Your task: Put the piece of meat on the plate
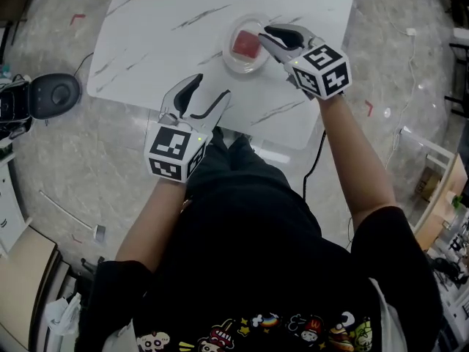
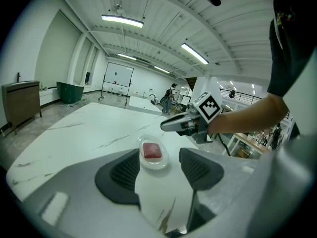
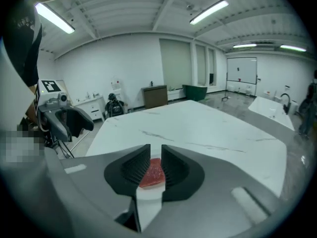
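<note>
- Counter (image 1: 183,20): white, marbled. The only things on it are a clear plate (image 1: 233,64), at the far right part, and what lies in the plate.
- Piece of meat (image 1: 248,46): a red slab lying flat in the middle of the plate. From the left gripper view it sits wholly inside the rim and nothing is touching it.
- Right tongs (image 1: 265,37): at the right edge of the plate, tips pointing left toward the meat. In their own view the jaws are drawn almost together, with only a narrow slit between the ribbed pads. The meat shows through the slit, lower down, not clamped in it. The left gripper view shows these tongs raised above the far right side of the plate. Judgement: they grip nothing.
- Left tongs (image 1: 212,85): near the near edge of the counter, well apart from the plate, aimed at it. Jaws spread wide, nothing between them.
- Step in hand (judgement): the placing itself looks done, since the meat rests on the plate. The moment reads as the end of the release.
- Next move (judgement): take the right tongs up and away to the right, keeping the tips clear of the rim. The plate looks light and could slide on the smooth counter if knocked. The left tongs have no job here unless the plate needs steadying.
</note>
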The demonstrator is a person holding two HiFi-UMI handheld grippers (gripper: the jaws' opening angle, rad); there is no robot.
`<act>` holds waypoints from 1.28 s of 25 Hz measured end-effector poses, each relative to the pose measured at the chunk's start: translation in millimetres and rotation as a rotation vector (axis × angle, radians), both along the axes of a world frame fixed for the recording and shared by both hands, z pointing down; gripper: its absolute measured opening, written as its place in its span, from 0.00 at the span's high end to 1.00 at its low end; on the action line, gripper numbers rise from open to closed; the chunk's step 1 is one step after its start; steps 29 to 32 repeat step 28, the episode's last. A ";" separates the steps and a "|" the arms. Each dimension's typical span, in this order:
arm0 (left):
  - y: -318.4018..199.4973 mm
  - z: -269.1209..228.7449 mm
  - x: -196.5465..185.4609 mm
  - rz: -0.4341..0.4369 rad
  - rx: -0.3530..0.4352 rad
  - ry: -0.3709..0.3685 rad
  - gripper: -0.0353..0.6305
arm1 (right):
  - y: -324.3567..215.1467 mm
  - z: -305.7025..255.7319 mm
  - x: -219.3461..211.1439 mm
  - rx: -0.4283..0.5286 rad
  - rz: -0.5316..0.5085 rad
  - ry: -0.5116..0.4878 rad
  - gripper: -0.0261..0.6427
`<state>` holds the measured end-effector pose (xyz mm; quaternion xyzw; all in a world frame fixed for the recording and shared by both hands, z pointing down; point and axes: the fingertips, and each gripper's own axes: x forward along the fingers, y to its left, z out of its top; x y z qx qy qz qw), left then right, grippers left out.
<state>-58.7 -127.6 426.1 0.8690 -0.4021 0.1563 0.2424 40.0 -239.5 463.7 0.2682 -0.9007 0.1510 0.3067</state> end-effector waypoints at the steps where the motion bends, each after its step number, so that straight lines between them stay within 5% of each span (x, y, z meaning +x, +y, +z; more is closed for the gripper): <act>1: -2.8 -2.6 -1.0 0.002 0.007 -0.006 0.39 | 1.6 -9.0 6.2 0.023 0.051 -0.028 0.85; 3: -9.4 -7.9 -2.2 0.007 0.023 -0.018 0.39 | 6.2 -23.4 19.2 0.059 0.142 -0.071 0.92; 12: -30.8 -35.1 0.5 0.059 0.083 -0.064 0.39 | 40.7 -72.5 56.3 0.137 0.391 -0.193 0.92; 32: -38.3 -55.2 -4.0 0.096 0.114 -0.084 0.39 | 100.8 -123.3 85.7 0.202 0.571 -0.259 0.92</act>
